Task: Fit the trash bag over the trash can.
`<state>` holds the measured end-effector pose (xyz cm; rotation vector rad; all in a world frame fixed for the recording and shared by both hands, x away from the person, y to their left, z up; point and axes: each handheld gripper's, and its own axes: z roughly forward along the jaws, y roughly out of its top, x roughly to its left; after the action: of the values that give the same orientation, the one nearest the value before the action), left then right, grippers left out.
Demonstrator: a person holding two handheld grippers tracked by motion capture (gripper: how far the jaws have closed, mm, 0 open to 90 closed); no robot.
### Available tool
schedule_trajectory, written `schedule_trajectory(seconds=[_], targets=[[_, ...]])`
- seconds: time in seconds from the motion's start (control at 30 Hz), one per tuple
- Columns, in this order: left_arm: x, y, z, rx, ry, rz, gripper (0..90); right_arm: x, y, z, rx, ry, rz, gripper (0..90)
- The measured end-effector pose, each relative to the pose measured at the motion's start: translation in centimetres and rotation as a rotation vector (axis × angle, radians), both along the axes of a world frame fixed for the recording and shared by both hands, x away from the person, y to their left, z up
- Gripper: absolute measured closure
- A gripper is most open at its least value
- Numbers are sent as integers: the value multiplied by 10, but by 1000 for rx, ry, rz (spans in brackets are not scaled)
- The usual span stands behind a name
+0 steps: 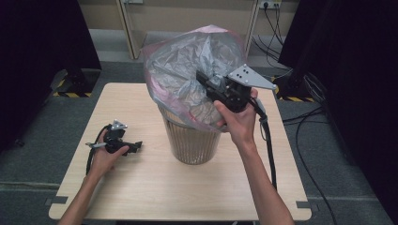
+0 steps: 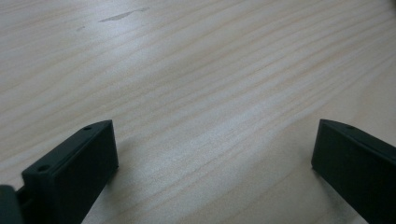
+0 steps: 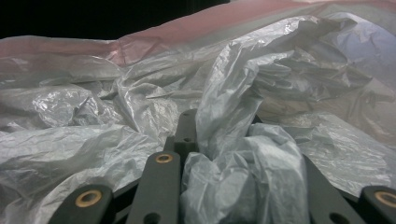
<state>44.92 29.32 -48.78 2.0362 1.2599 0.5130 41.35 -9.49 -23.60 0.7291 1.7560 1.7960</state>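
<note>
So this is the bag-lining step, about halfway through by my read. The right gripper [image 1: 202, 78] is pinching a bunched fold of the plastic bag [image 1: 187, 61] and holding it up over the wire bin [image 1: 192, 140], which is sitting in the middle of the table [image 1: 155, 197]. The bag is ballooning above the bin's mouth, grey and crinkly with a pinkish edge, and only its lower part is draping over the rim on the near side. It isn't seated inside yet.

In the right gripper view the jaws are closing most of the way down on a thick wad of that plastic [image 3: 233, 186], with the film squeezed between them and spilling out on top. So it's a firm grip, just not fully shut because of the bunched material.

The left gripper [image 1: 136, 146] is lying low on the table off to the bin's left, well apart from it. In the left gripper view its jaws are standing wide open with nothing but bare wood [image 2: 210, 93] between them.

Next move, I'm guessing: the bag's open edge needs stretching out and pulling down around the rim. That probably calls for the left gripper to come over and pin the opposite side, since one gripper alone will likely just drag the whole bag around.
</note>
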Motion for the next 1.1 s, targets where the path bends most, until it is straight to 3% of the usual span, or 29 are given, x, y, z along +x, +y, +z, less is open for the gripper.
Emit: schedule_trajectory(seconds=[0.1, 0.17, 0.23, 0.33, 0.43, 0.63, 0.87, 0.93, 1.1], targets=[[0, 0, 0, 0, 0, 1, 0, 1, 0, 1, 4, 18, 21, 716], [0, 0, 0, 0, 0, 0, 0, 3, 1, 2, -22, 57, 56, 675], [0, 0, 0, 0, 0, 0, 0, 7, 5, 1, -38, 120, 70, 577], [0, 0, 0, 0, 0, 0, 0, 8, 8, 4, -65, 126, 53, 377], [0, 0, 0, 0, -1, 0, 0, 8, 6, 9, -48, 127, 35, 291], [0, 0, 0, 0, 0, 1, 0, 6, -12, 33, 62, 98, 57, 273], [0, 0, 0, 0, 0, 0, 0, 9, -50, 69, 62, 56, -52, 287], [0, 0, 0, 0, 0, 0, 0, 15, -62, 69, 37, 50, -118, 290], [0, 0, 0, 0, 0, 0, 0, 28, -81, 46, 14, 93, -148, 296]])
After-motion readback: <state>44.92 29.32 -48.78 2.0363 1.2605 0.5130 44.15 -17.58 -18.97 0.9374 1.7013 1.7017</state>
